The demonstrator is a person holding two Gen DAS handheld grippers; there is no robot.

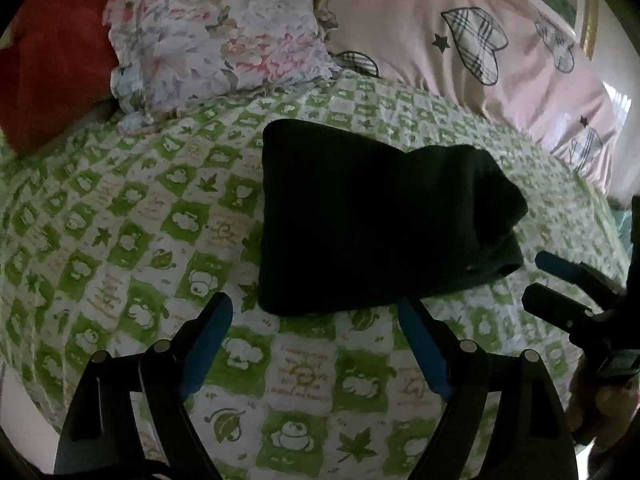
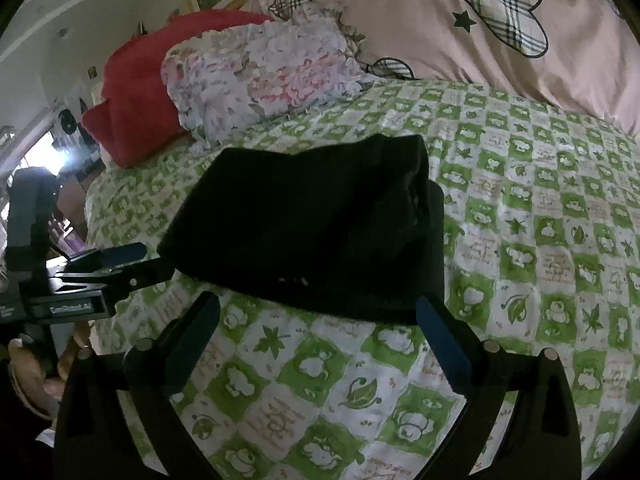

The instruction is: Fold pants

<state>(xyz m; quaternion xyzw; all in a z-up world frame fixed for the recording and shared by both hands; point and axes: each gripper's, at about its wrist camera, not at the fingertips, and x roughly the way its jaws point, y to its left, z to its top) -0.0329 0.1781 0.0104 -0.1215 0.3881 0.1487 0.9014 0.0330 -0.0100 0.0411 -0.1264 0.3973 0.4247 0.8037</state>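
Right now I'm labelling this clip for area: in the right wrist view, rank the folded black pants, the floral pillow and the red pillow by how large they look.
1. folded black pants, though nearest the camera
2. floral pillow
3. red pillow, partly hidden behind the floral one, so its true size is unsure

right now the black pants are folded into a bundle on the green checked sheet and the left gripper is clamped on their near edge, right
Not quite. The black pants are a folded bundle on the green checked sheet, but the left gripper is not clamped on them: the left wrist view shows its fingers spread wide with only sheet between them. The right gripper is open too.
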